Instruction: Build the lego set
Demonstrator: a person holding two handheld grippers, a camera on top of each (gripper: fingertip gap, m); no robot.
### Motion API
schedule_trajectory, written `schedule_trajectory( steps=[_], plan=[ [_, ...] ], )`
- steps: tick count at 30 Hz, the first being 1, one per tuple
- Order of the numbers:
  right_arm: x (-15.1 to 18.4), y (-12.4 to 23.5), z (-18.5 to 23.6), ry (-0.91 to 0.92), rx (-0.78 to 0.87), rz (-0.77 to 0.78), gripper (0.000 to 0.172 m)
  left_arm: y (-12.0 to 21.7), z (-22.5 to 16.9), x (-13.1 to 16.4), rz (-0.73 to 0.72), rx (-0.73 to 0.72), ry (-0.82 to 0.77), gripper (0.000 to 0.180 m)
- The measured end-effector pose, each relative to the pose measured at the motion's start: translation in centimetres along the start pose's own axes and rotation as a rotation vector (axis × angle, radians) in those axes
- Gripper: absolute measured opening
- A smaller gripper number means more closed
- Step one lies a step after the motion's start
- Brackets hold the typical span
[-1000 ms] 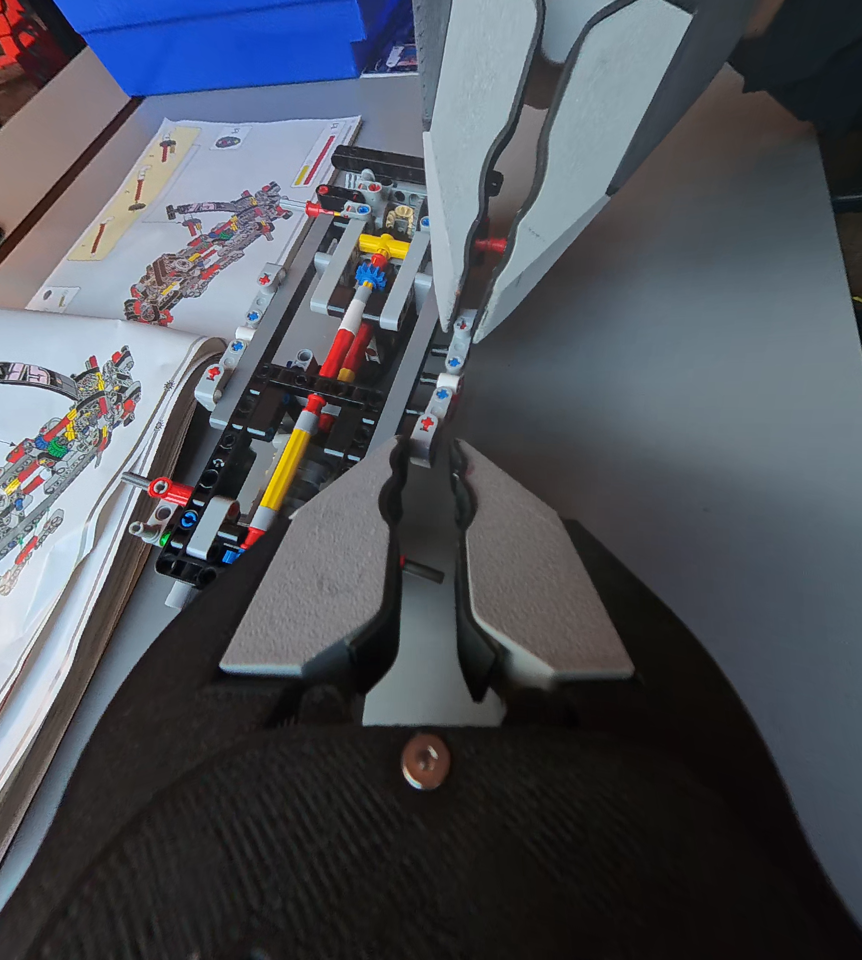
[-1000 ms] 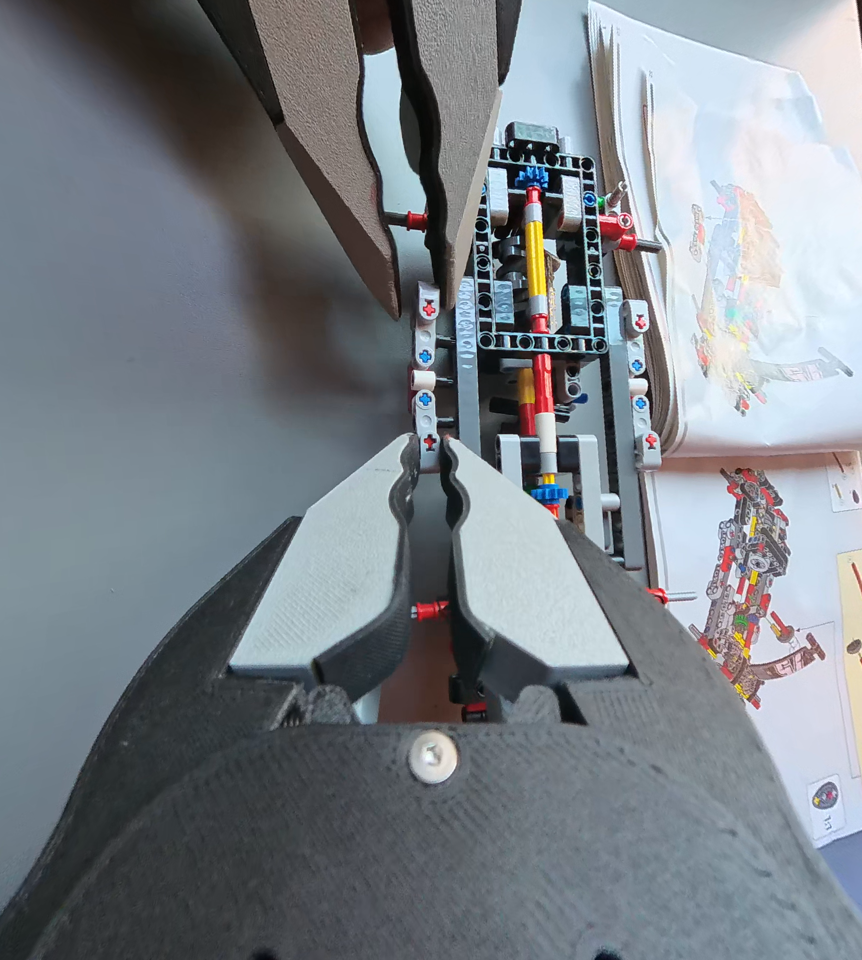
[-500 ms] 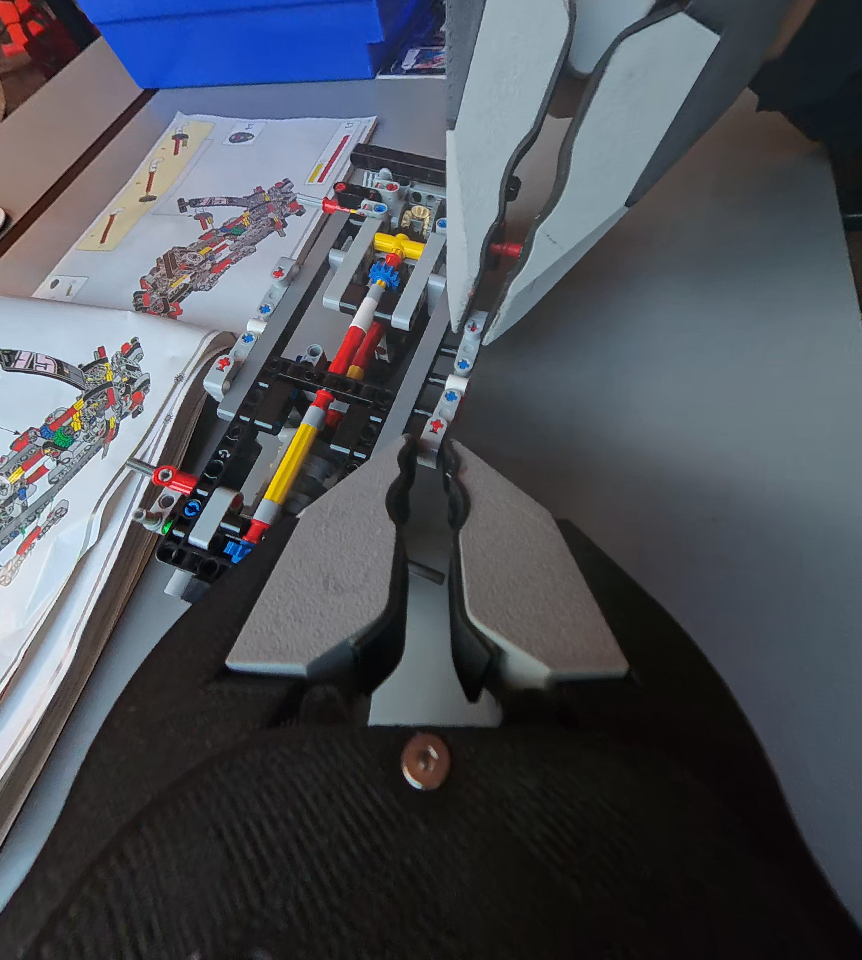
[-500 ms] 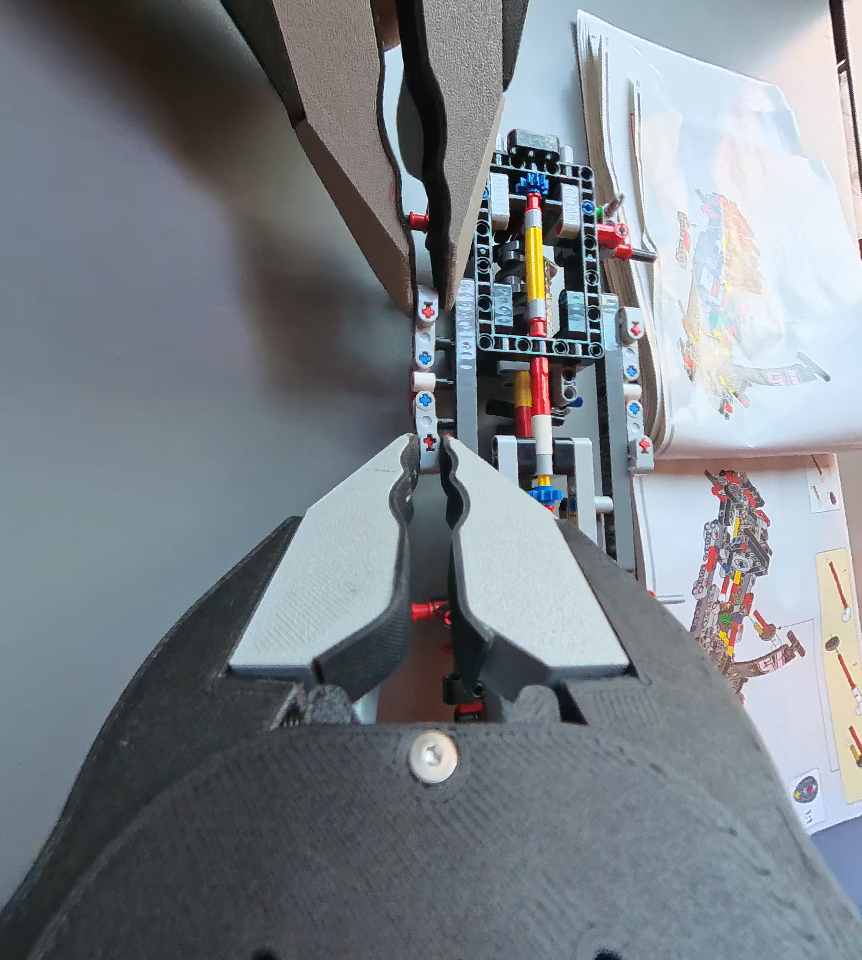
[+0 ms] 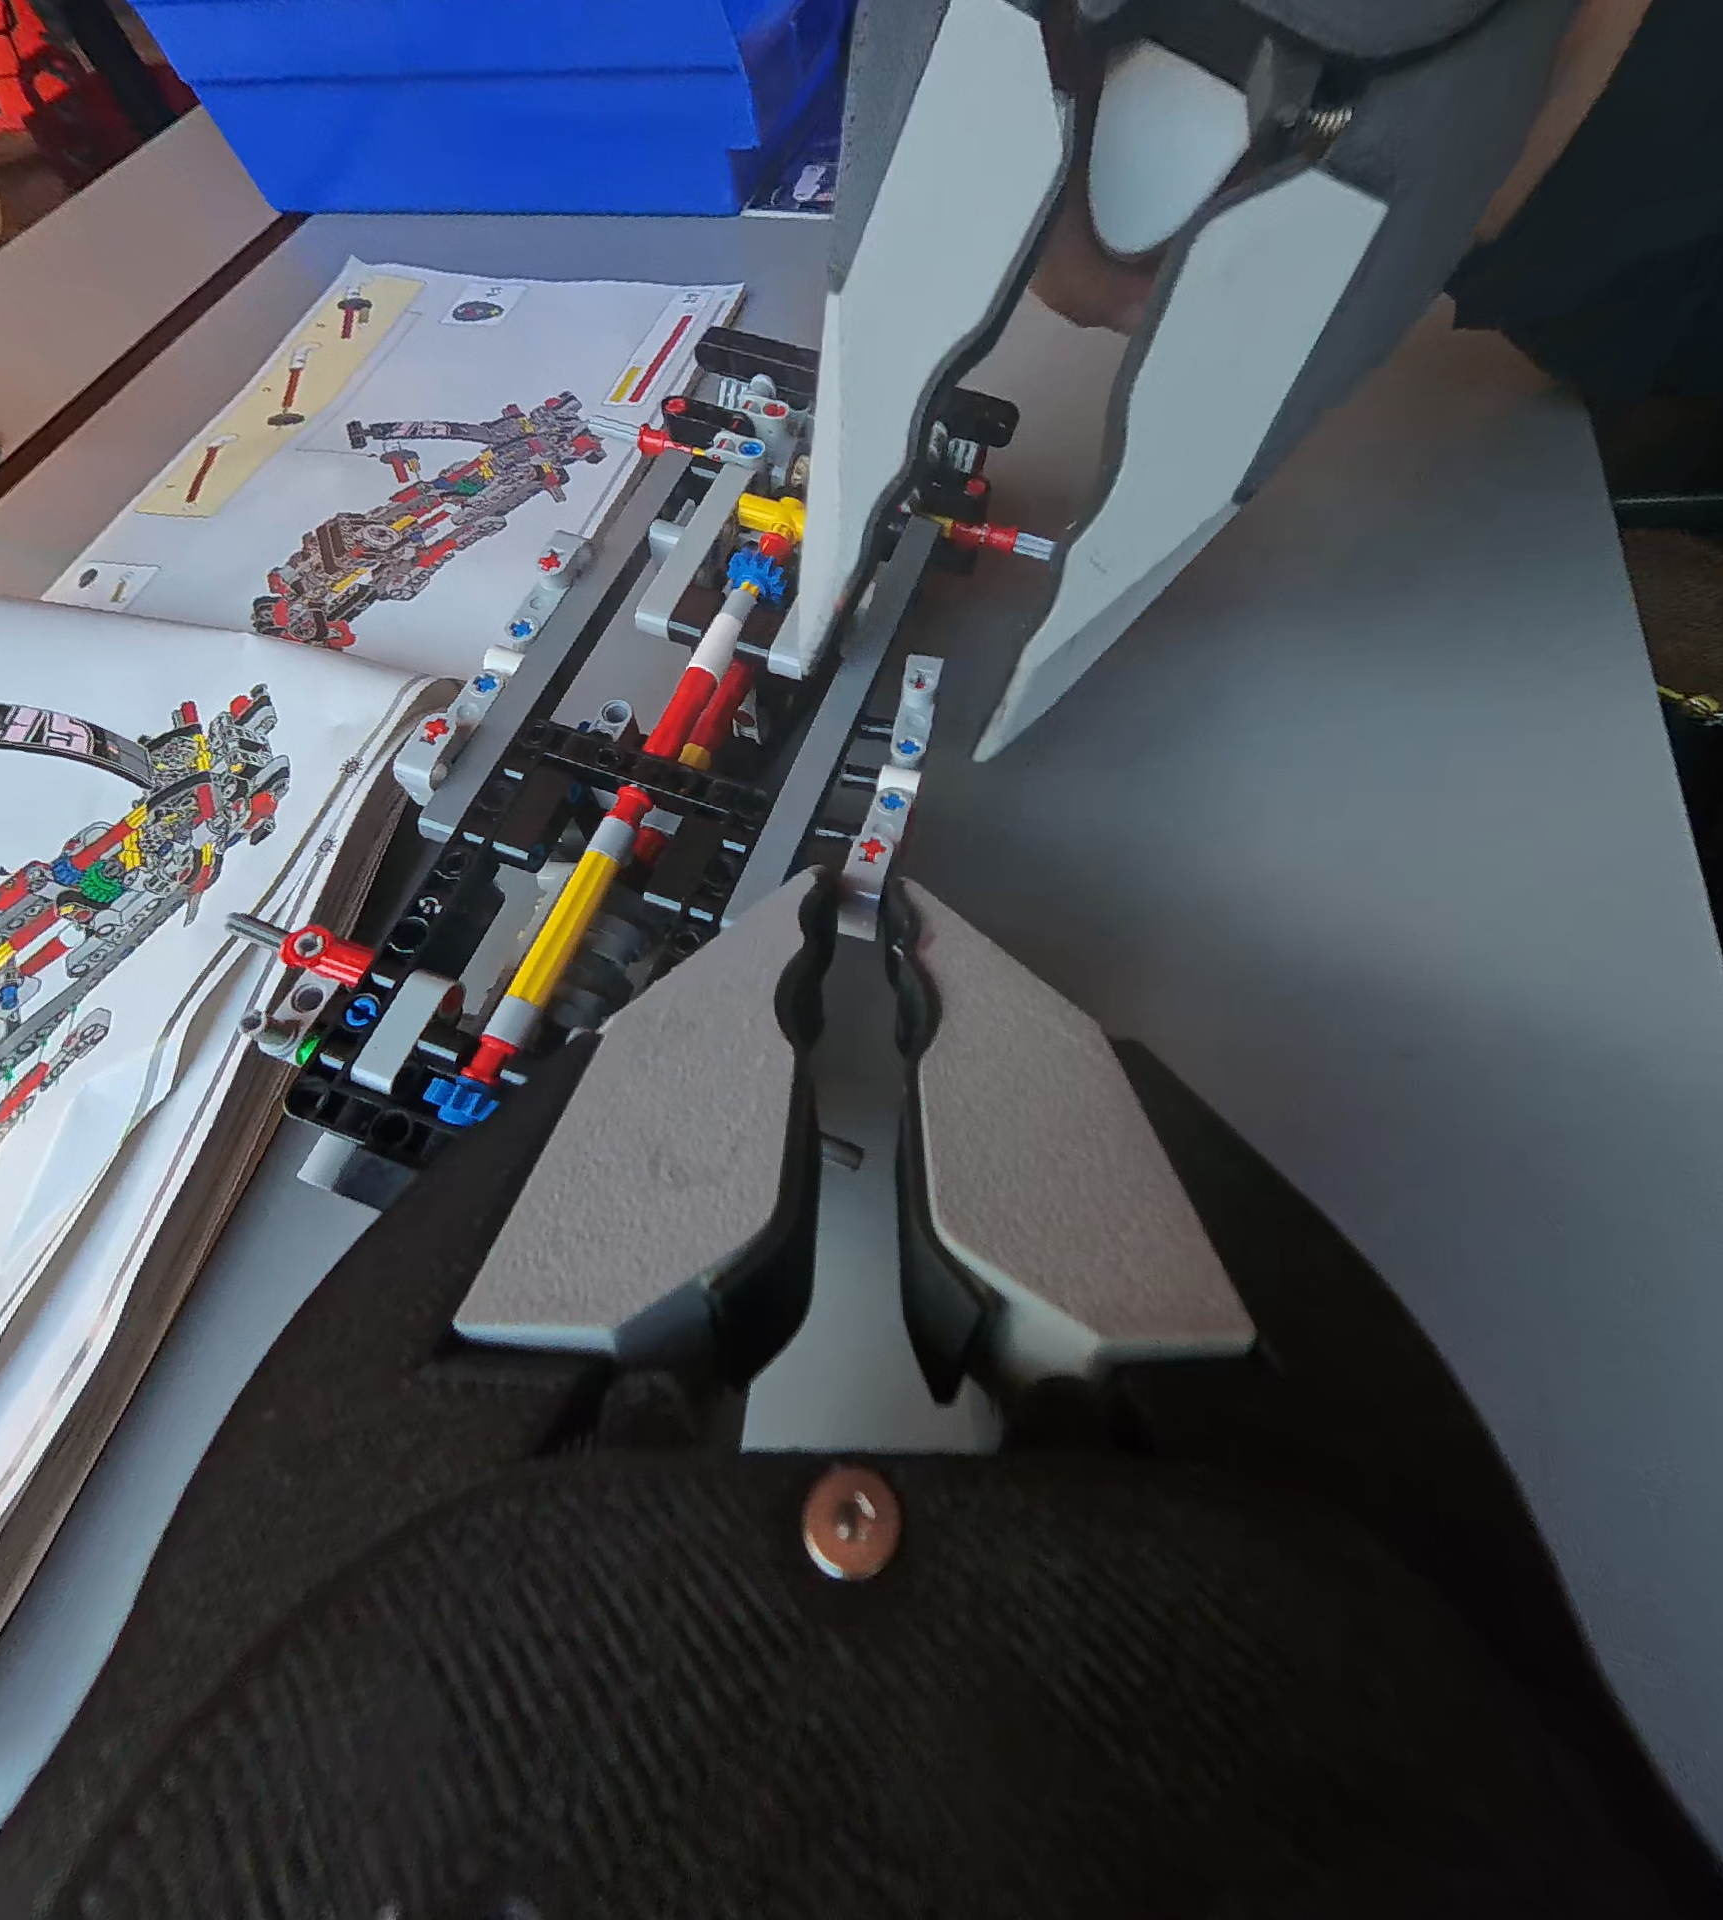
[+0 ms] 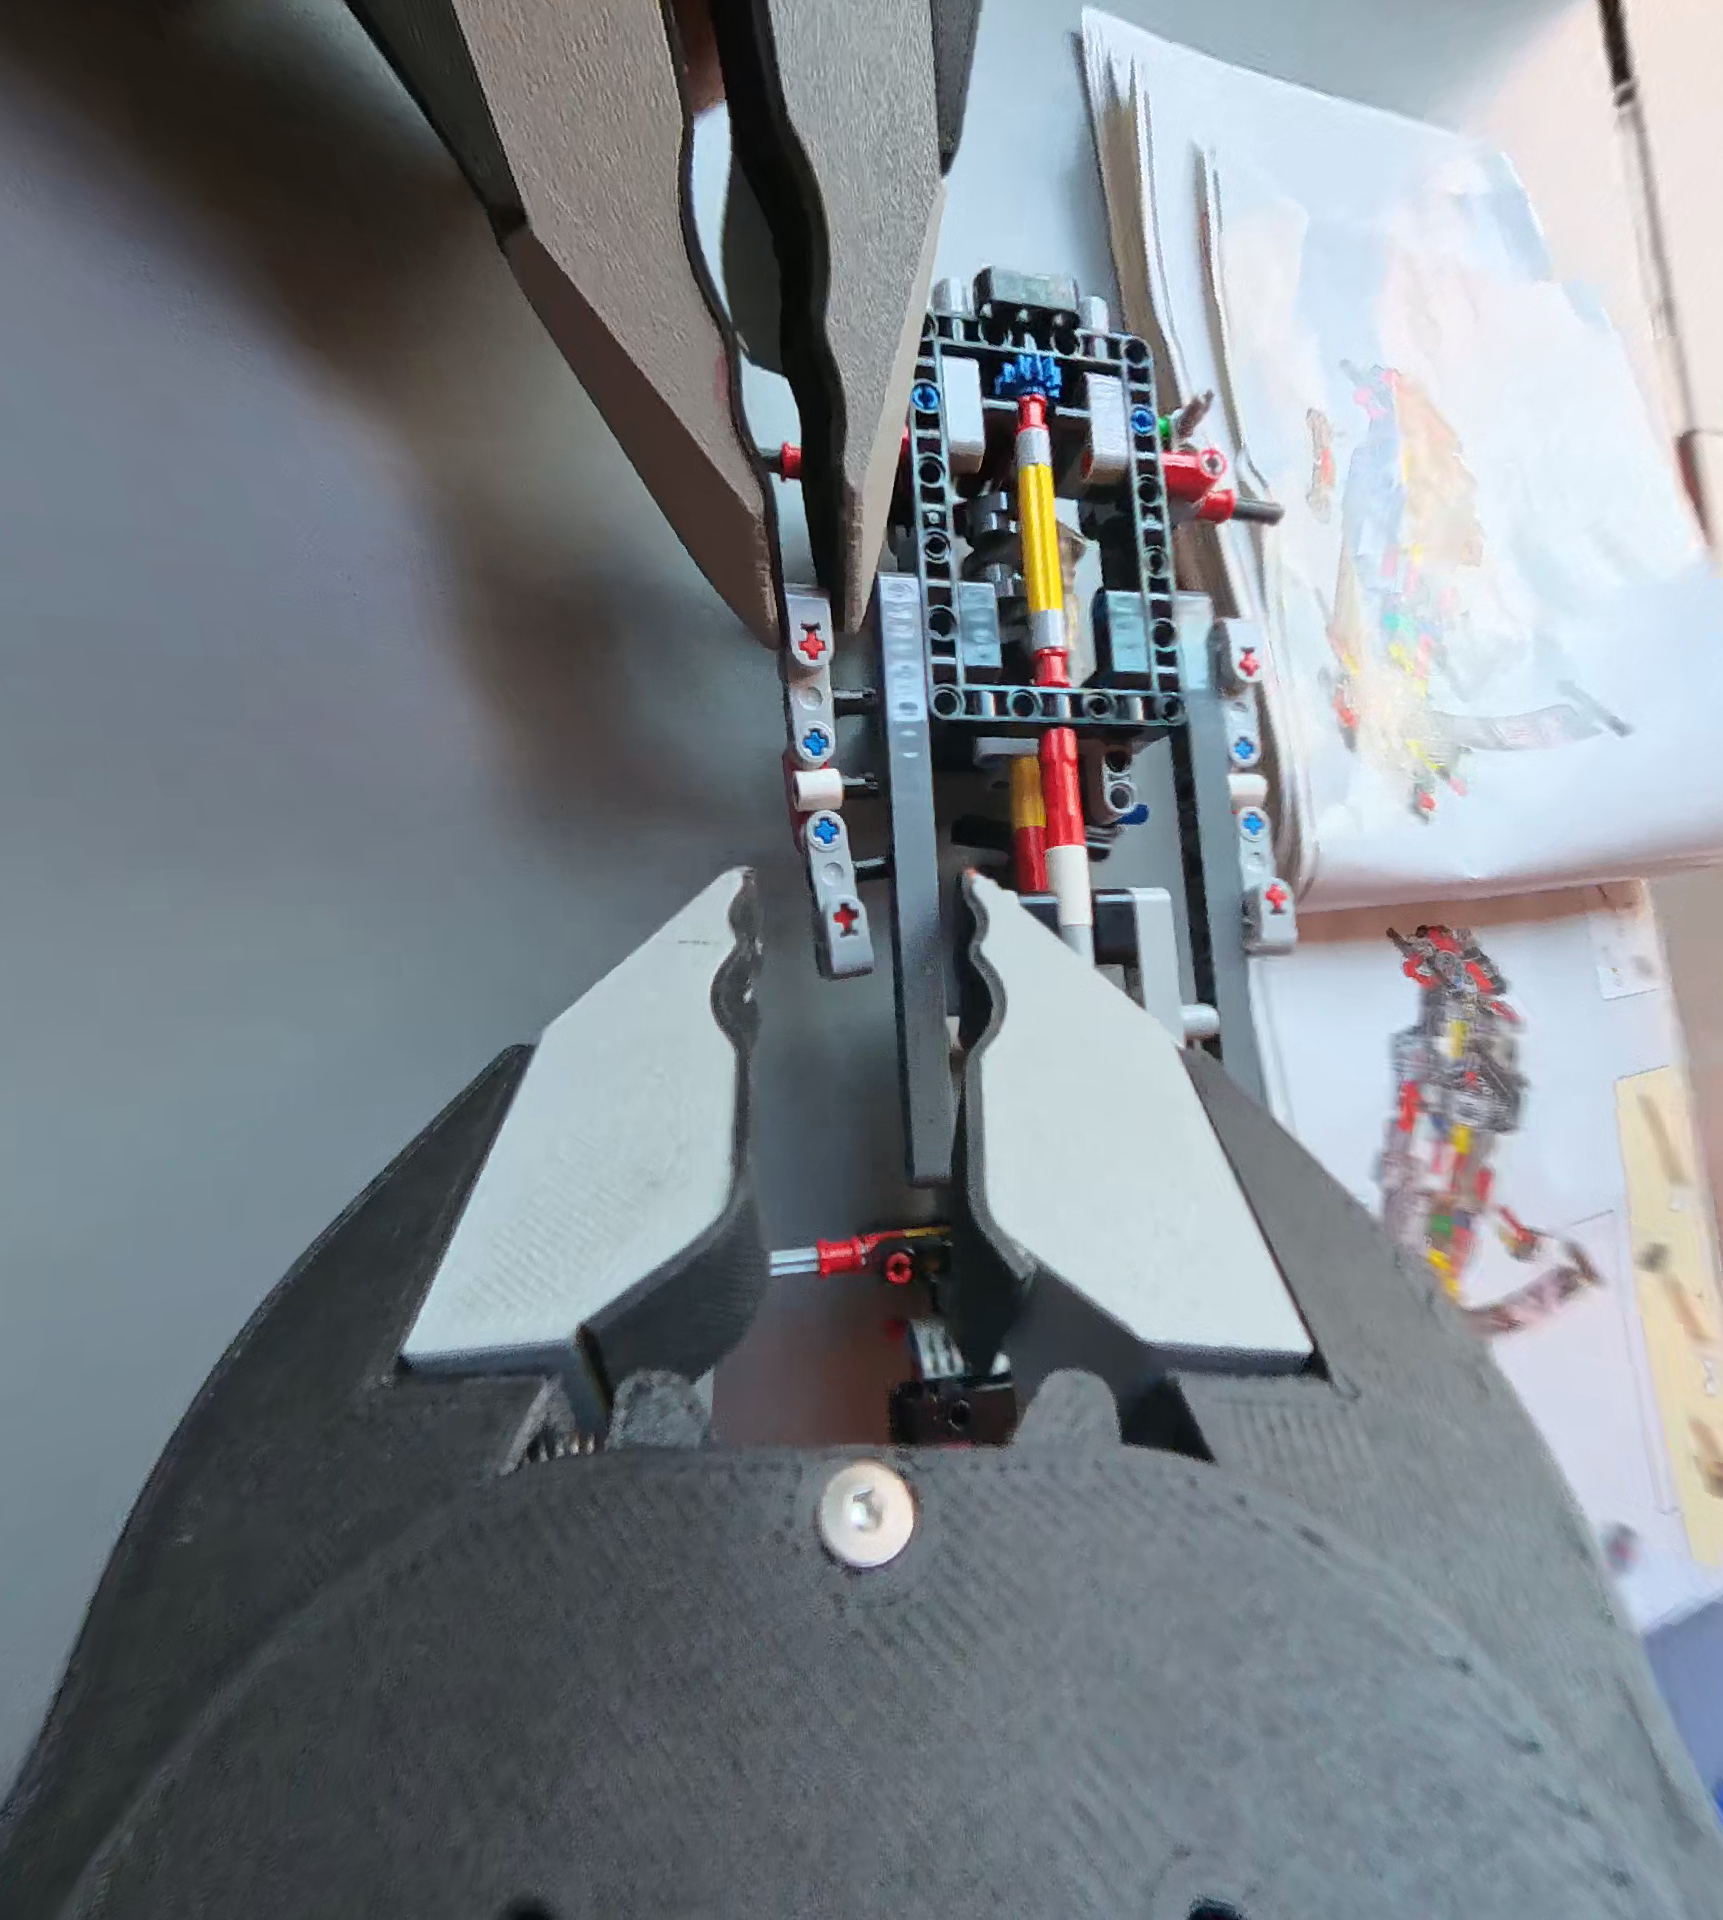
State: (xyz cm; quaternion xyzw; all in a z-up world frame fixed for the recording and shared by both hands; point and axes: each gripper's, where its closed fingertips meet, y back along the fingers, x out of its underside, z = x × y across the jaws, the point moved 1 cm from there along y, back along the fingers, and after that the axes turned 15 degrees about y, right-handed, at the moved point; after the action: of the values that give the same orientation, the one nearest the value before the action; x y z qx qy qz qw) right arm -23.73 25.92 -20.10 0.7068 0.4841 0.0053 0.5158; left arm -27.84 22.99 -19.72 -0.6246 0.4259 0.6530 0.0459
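The left claw (image 5: 852, 904) is clenched on the near end of a light grey plastic link strip with red and blue cross pins (image 5: 893, 790); both its pads press on this end piece. The strip runs along the right side of a long chassis model made of dark grey, black, red and yellow plastic building beams (image 5: 628, 790), which lies flat on the grey table (image 5: 1356, 935). The right claw (image 6: 857, 904) is released, its fingers wide apart: the far end of the same link strip and the dark grey side beam (image 6: 914, 935) stand between the pads, which do not press on them. In the left wrist view one finger (image 5: 878, 416) of the right claw is down inside the model and the other (image 5: 1148, 499) is just beside a red pin with a pale tip (image 5: 992, 538). To the left of the model lie an open thick instruction booklet with colour drawings (image 5: 57, 883) and a loose printed sheet (image 5: 400, 457). A blue plastic box (image 5: 483, 94) stands at the far edge of the table.
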Motion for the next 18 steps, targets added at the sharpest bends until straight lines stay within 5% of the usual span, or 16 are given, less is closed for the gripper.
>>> schedule_trajectory(
  steps=[1, 8, 14, 18],
  plan=[
    [0.1, 0.1, -0.3, 0.034, 0.040, 0.020, 0.035, 0.0, 0.0, 0.0, 0.000, 0.002, 0.004, 0.007],
    [0.2, 0.6, -0.5, 0.111, 0.109, 0.050, 0.047, 0.3, -0.1, -0.3, -0.020, 0.058, 0.050, 0.006],
    [-0.3, 0.7, 0.2, 0.263, 0.157, 0.056, 0.006, 0.5, -0.4, -0.3, -0.026, 0.085, 0.046, 0.006],
    [0.2, 0.5, 0.4, 0.249, 0.141, 0.072, 0.013, 0.4, -0.6, -0.2, -0.024, 0.098, 0.038, 0.006]
  ],
)
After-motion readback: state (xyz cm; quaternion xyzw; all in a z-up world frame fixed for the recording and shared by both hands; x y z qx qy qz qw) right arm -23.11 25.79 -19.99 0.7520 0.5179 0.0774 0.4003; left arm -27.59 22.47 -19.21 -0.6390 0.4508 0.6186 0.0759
